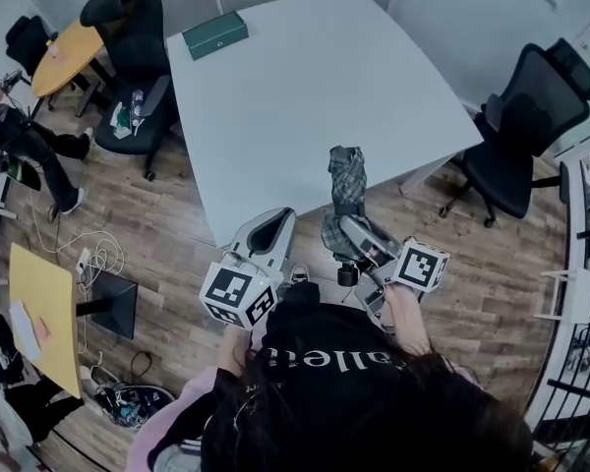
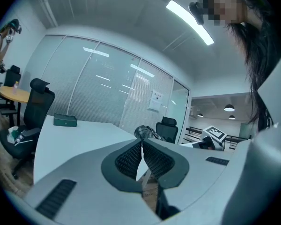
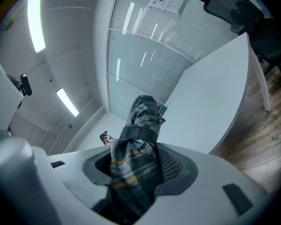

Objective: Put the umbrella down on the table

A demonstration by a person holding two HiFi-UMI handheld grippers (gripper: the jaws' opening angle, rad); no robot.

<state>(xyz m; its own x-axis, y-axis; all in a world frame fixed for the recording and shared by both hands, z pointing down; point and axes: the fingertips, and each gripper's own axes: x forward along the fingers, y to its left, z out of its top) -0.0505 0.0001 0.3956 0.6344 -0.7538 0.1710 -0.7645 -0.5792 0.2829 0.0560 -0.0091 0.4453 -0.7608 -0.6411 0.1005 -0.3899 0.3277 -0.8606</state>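
Folded plaid umbrella (image 1: 347, 180) clamped in the right gripper (image 1: 359, 236) at the near edge of the white bench (image 1: 305, 87).
The umbrella's far end reaches over the bench corner, and the strapped middle sits between the right gripper's pads, which press on the fabric. The left gripper (image 1: 270, 226) is alongside, its jaws brought together with nothing between them. A green box (image 1: 215, 34) lies at the bench's far side, and a black office chair (image 1: 526, 116) stands to the right.
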